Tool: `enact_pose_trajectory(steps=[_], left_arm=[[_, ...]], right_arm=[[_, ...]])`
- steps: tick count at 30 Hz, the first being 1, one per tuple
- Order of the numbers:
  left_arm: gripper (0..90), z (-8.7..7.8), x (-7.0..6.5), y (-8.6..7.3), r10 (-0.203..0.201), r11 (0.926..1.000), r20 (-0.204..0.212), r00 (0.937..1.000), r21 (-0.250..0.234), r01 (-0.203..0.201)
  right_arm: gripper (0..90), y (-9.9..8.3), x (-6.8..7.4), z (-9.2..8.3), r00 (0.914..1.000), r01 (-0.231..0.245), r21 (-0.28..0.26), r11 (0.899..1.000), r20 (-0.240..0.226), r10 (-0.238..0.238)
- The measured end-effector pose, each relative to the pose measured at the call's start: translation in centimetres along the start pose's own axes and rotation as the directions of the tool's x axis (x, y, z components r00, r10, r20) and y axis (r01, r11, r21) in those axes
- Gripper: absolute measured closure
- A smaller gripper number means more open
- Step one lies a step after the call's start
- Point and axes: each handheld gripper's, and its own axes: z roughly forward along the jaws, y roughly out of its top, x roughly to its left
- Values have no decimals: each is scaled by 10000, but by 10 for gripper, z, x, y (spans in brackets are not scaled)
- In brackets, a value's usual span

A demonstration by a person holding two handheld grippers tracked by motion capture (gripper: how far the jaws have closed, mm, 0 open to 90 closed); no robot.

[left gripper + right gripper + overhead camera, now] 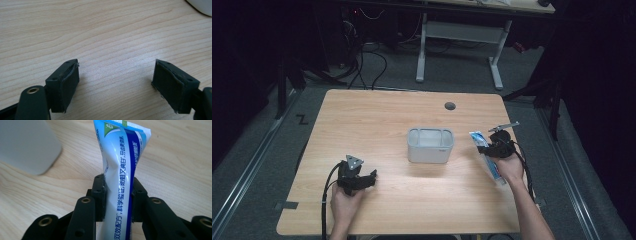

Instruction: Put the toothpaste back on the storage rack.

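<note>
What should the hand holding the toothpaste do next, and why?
Probably carry the toothpaste tube sideways until it is over the grey bin. The right tool is already shut on the tube, and the open-topped bin stands just beside it in the middle of the table. The left tool is open and holds nothing.

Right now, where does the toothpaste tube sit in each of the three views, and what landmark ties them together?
High view: the toothpaste tube is right of centre, clamped in the right gripper.
Left gripper view: it is not in this picture; the open left gripper is over wood.
Right gripper view: it runs up the centre between the closed jaws.
Shared landmark: the grey container.
</note>
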Motion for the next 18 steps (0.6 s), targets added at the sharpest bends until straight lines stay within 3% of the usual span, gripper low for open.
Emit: enact_pose_trajectory(steps=[3, 18], left_arm=[[217, 0, 0, 0, 4, 10000, -2, 10000, -3, -4], [217, 0, 0, 0, 1, 10000, -12, 10000, -3, -1]], right_arm=[[714, 4, 5, -14, 9990, -4, -601, 9982, -447, -22], [711, 7, 19, -29, 9962, 410, -1456, 9885, -704, -517]])
